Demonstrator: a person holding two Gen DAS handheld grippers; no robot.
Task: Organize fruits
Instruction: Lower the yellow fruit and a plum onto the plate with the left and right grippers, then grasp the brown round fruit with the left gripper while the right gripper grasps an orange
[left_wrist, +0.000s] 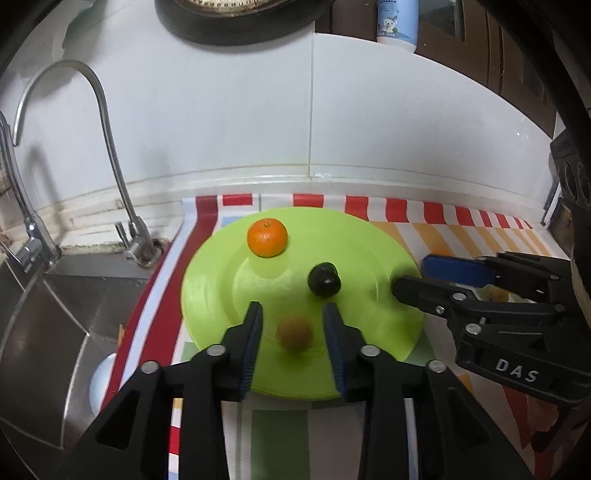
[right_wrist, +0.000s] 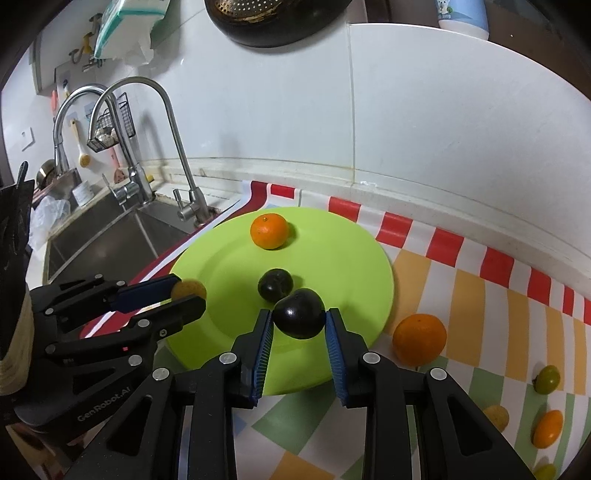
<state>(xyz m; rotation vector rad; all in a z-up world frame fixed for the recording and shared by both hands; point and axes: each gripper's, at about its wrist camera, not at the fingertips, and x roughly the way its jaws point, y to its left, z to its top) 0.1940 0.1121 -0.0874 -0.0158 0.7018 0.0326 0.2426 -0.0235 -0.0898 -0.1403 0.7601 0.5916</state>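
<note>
A green plate (left_wrist: 214, 288) (right_wrist: 343, 254) lies on a striped mat. On it sit an orange (left_wrist: 267, 237) (right_wrist: 269, 231) at the back and a dark plum (left_wrist: 324, 279) (right_wrist: 275, 283) in the middle. My left gripper (left_wrist: 293, 325) (right_wrist: 186, 295) is open above the plate's near rim; a small yellow-brown fruit (left_wrist: 294, 332) (right_wrist: 189, 288), blurred, is between its fingers without touching them. My right gripper (right_wrist: 299, 325) is shut on a second dark plum (right_wrist: 300, 313) over the plate's near right edge. It enters the left wrist view (left_wrist: 413, 275) from the right, with its plum hidden there.
A steel sink (left_wrist: 44, 325) (right_wrist: 110, 236) with two faucets (left_wrist: 110, 147) lies left of the mat. On the mat to the right lie a large orange (right_wrist: 419, 339), a green fruit (right_wrist: 547, 379), a yellow fruit (right_wrist: 496, 416) and a small orange fruit (right_wrist: 548, 428). A tiled wall stands behind.
</note>
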